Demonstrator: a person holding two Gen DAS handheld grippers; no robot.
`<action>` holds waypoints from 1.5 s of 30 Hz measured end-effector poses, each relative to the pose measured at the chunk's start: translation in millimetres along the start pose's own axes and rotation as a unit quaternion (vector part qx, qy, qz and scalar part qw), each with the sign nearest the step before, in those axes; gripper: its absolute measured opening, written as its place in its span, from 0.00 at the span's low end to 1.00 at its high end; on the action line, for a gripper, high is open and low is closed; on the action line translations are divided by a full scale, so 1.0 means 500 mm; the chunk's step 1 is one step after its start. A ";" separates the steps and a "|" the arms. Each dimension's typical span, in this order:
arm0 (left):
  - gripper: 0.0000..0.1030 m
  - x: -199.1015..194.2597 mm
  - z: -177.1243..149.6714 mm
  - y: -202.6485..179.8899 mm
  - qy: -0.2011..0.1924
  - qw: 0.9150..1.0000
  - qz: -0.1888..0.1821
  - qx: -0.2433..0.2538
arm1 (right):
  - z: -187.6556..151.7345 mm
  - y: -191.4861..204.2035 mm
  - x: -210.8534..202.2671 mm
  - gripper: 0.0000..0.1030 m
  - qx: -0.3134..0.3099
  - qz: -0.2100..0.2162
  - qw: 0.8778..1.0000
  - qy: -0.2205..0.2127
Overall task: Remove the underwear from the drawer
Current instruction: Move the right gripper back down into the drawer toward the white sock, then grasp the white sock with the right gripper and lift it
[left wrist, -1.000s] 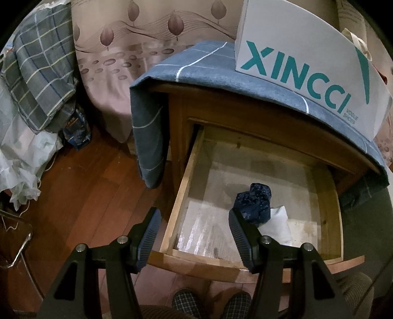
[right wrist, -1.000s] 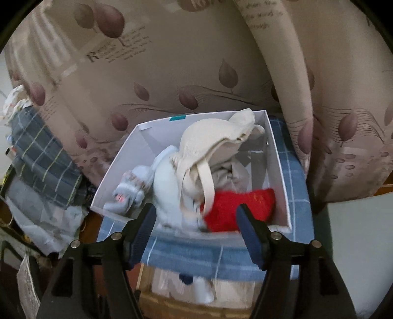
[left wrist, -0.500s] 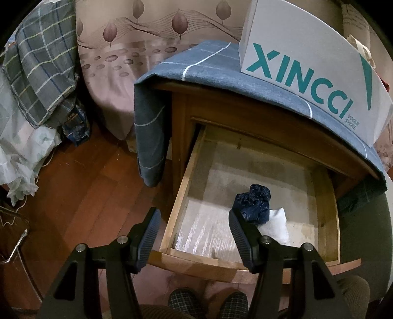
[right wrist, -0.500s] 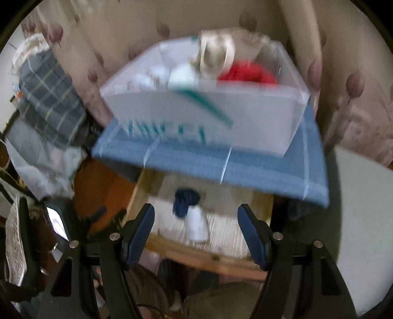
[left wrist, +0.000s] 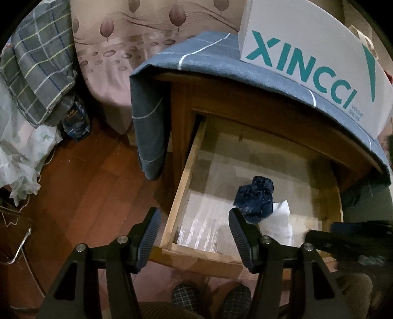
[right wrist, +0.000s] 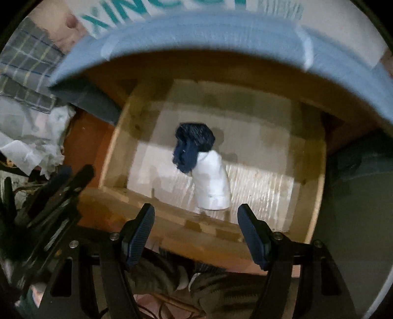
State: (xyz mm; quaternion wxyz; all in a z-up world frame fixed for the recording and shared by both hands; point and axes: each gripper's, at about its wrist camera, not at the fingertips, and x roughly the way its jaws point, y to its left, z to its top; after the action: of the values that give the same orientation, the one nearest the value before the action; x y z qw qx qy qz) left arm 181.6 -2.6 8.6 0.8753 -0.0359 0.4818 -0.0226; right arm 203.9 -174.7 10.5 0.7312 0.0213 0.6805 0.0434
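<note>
A white cardboard box (left wrist: 316, 56) with teal XINCCI lettering sits upper right on a blue-grey cloth with thin white lines (left wrist: 211, 61); a grey plaid fabric (left wrist: 36, 71) lies upper left — beside a beige leaf-patterned curtain (left wrist: 147, 32).

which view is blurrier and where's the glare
Right wrist view: motion-smeared, the box lettering and blue cloth streaked, the dark bundle soft. Left wrist view: sharp, dim at the edges. Glare in both on the shiny drawer liner near its front.
</note>
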 end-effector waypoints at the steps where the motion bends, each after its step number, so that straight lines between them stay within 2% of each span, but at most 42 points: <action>1: 0.58 0.000 -0.001 -0.001 0.000 1.000 -0.002 0.001 | 0.008 -0.005 0.018 0.65 0.005 0.001 1.000 0.012; 6: 0.58 0.002 -0.002 0.007 0.002 1.000 -0.012 -0.010 | 0.043 -0.016 0.092 0.65 0.007 -0.020 0.999 0.050; 12: 0.58 0.004 0.001 0.006 0.005 1.000 -0.015 -0.010 | 0.054 -0.012 0.154 0.66 -0.007 -0.042 0.994 0.097; 19: 0.58 0.009 0.003 0.006 0.011 1.000 -0.019 -0.013 | 0.074 -0.004 0.228 0.66 -0.010 -0.039 0.986 0.159; 22: 0.58 0.009 0.002 0.005 0.012 1.000 -0.020 -0.012 | 0.086 -0.001 0.253 0.66 -0.014 -0.053 0.983 0.175; 30: 0.58 0.018 0.002 0.003 0.018 0.999 -0.025 -0.012 | 0.102 0.006 0.279 0.65 -0.010 -0.066 0.980 0.186; 35: 0.58 0.025 0.002 0.003 0.020 0.999 -0.026 -0.012 | 0.109 -0.002 0.289 0.47 -0.005 -0.058 0.980 0.191; 41: 0.58 0.026 0.002 0.004 0.022 0.999 -0.024 -0.012 | 0.089 -0.007 0.265 0.41 -0.005 -0.061 0.984 0.169; 45: 0.58 0.025 0.000 0.001 0.020 1.000 -0.020 -0.008 | 0.073 -0.023 0.226 0.40 0.006 -0.067 0.989 0.131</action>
State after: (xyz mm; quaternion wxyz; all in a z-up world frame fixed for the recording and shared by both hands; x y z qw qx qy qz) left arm 188.2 -3.3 -2.3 0.8645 -0.0519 0.4985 -0.0369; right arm 248.4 -174.7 -100.1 0.6365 -0.0258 0.7708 -0.0068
